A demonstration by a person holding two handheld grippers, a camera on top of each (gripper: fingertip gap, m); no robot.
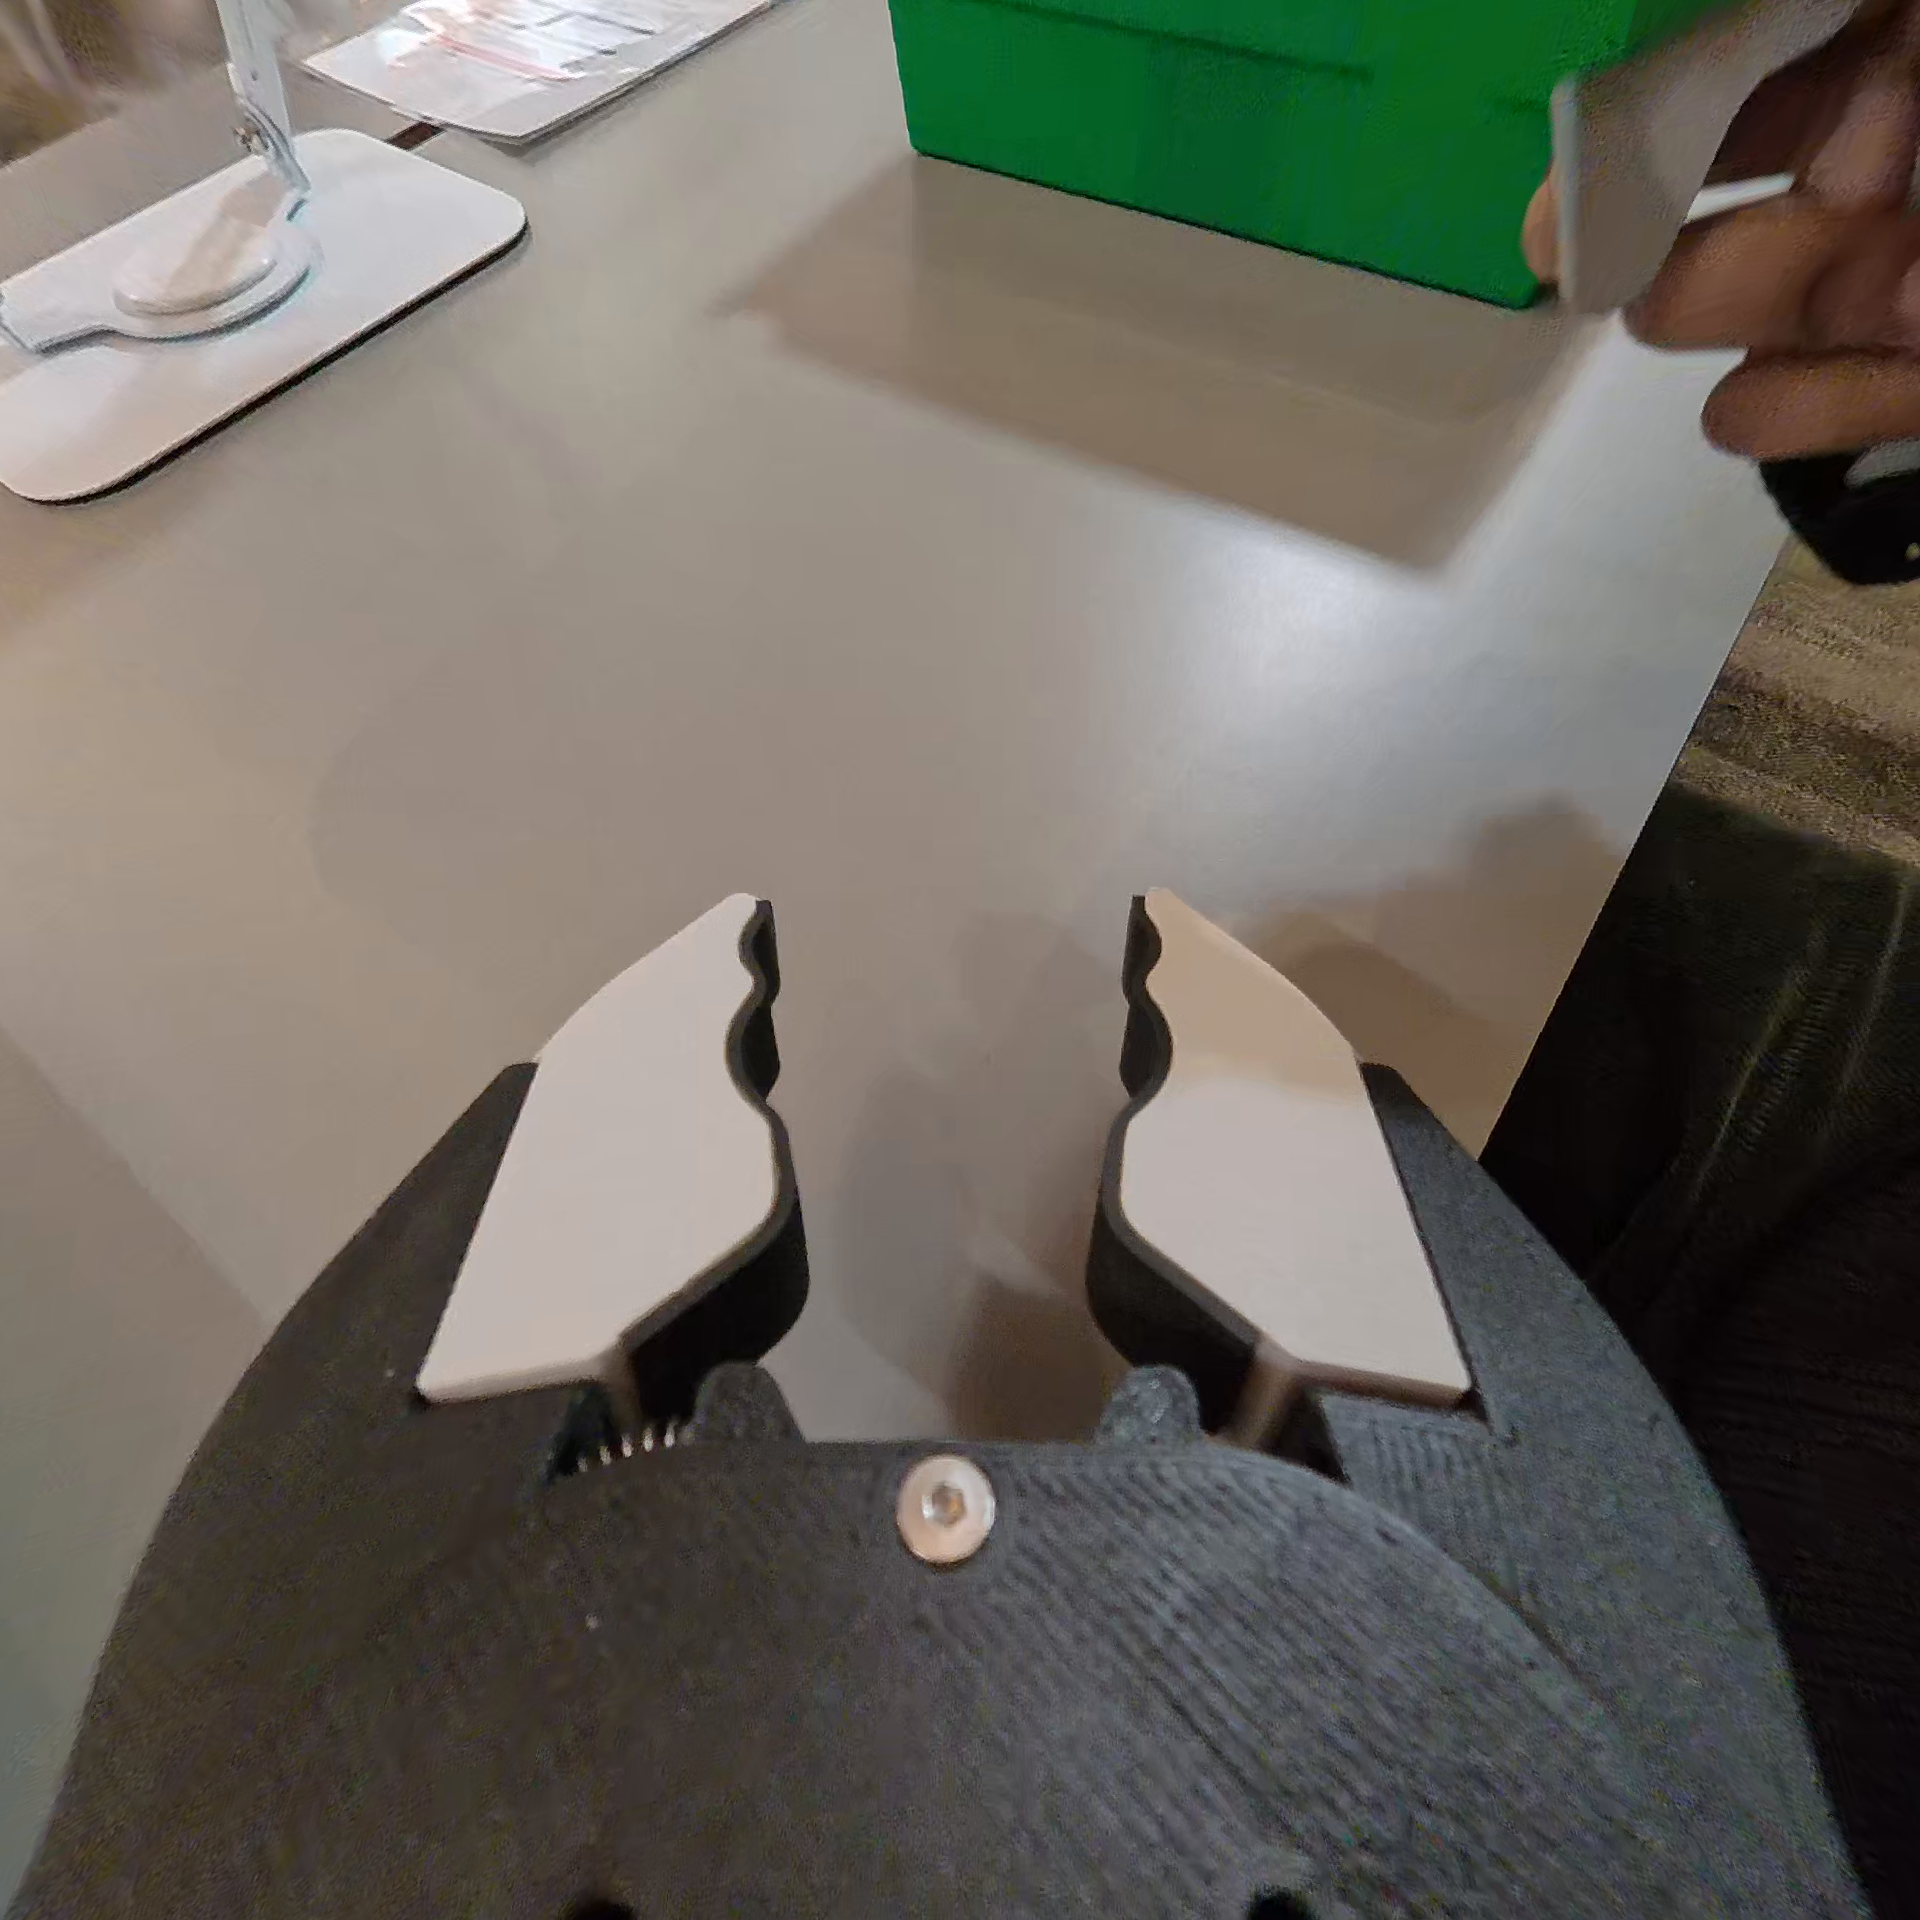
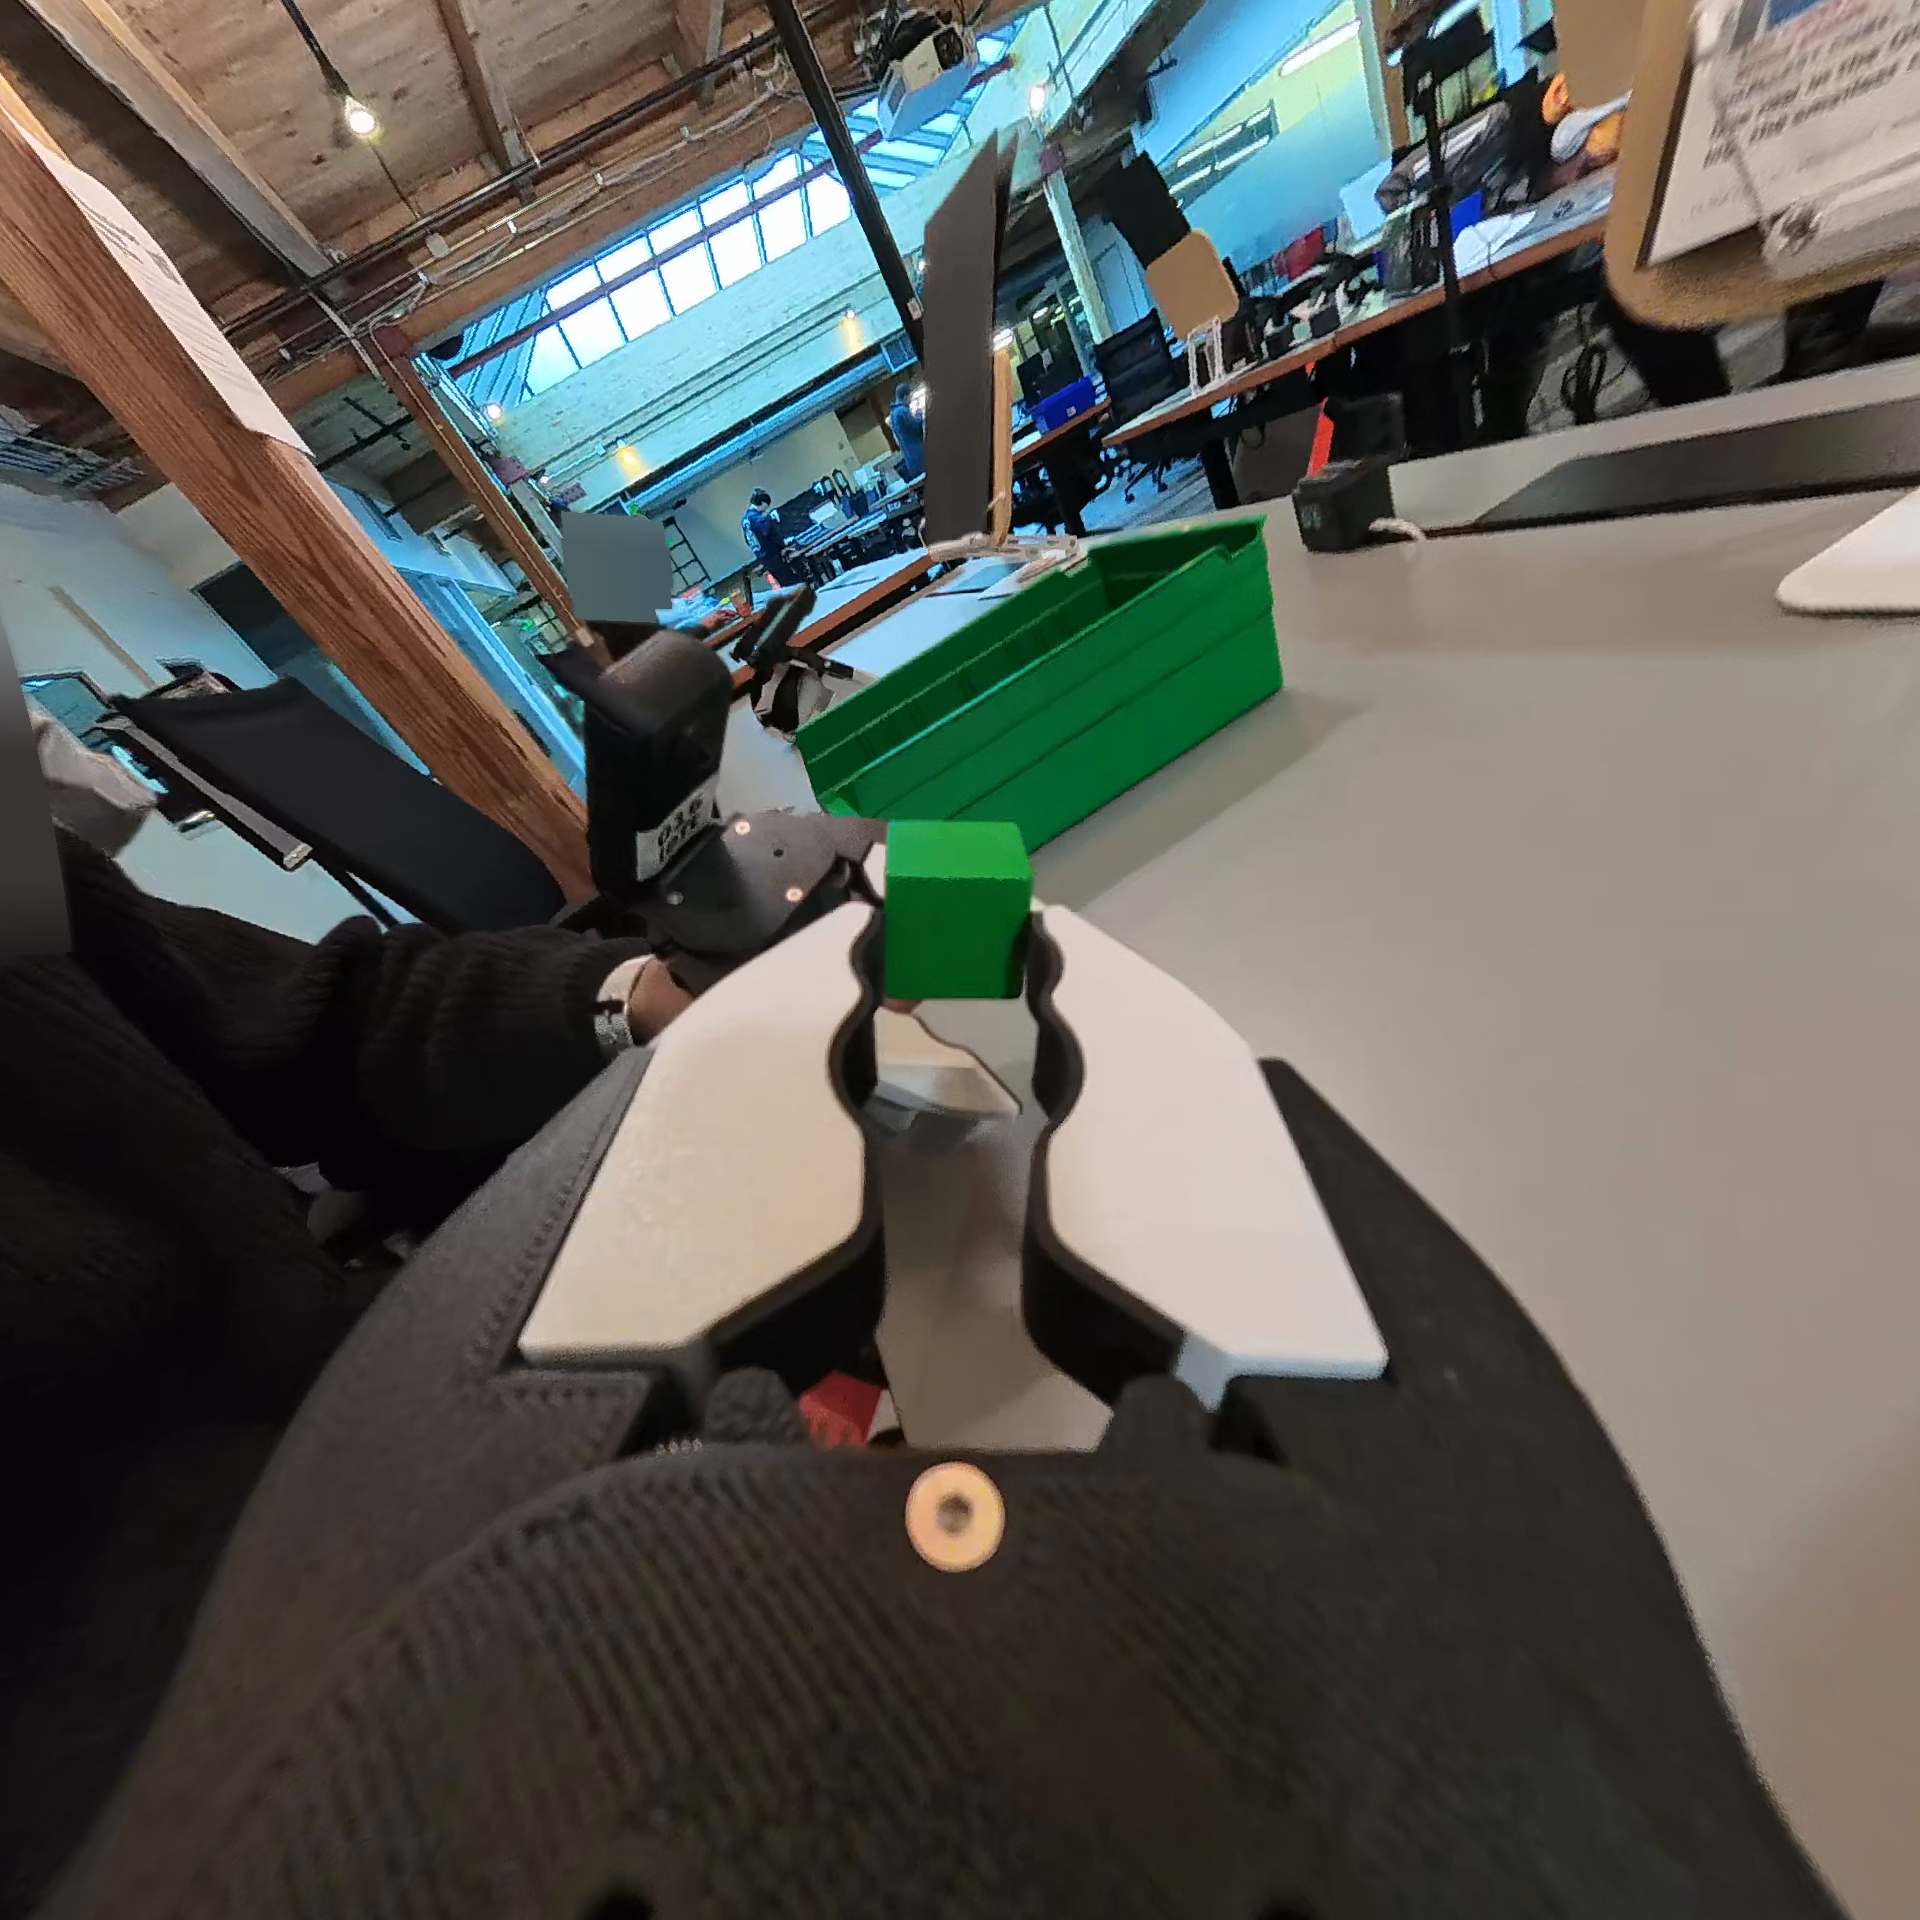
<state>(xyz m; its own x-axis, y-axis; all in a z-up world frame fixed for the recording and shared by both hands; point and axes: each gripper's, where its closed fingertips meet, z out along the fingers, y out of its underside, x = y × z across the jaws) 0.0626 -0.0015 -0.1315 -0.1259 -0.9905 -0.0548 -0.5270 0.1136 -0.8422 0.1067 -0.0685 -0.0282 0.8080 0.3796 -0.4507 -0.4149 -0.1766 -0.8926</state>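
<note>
A: What has the right gripper [image 2: 954, 940] got?

B: A small green block [image 2: 954, 906], pinched between the tips of its two fingers, which are closed in to the block's width. Only the right wrist view shows the block; it is raised above the grey table [image 2: 1507, 935].

A: And ahead of it?

B: A long green bin [image 2: 1049, 707] lies on the table beyond the fingertips, a little to the right, well apart from the block. Its open top shows here.

A: The left gripper [image 1: 951, 914]?

B: Its fingers stand wide apart with nothing between them, only bare table [image 1: 831, 623] underneath. It is near the table's right edge.

A: Does the left view see the bin too?

B: Yes, far ahead and to the right, but only the green bin's [image 1: 1195, 114] outer wall, not its inside. At the upper right a hand [image 1: 1808, 260] holds a pale flat part against that bin; it is blurred.

A: Anything only the left view has?

B: A white stand base [image 1: 239, 312] far ahead on the left, with papers [image 1: 540, 52] behind it.

A: And only the right view?

B: The other gripper [image 2: 717, 883] off to the left, behind the block, held by an arm in a black sleeve [image 2: 416, 1018]. A small red thing [image 2: 836, 1408] shows low between the fingers; I cannot tell what it is.
</note>
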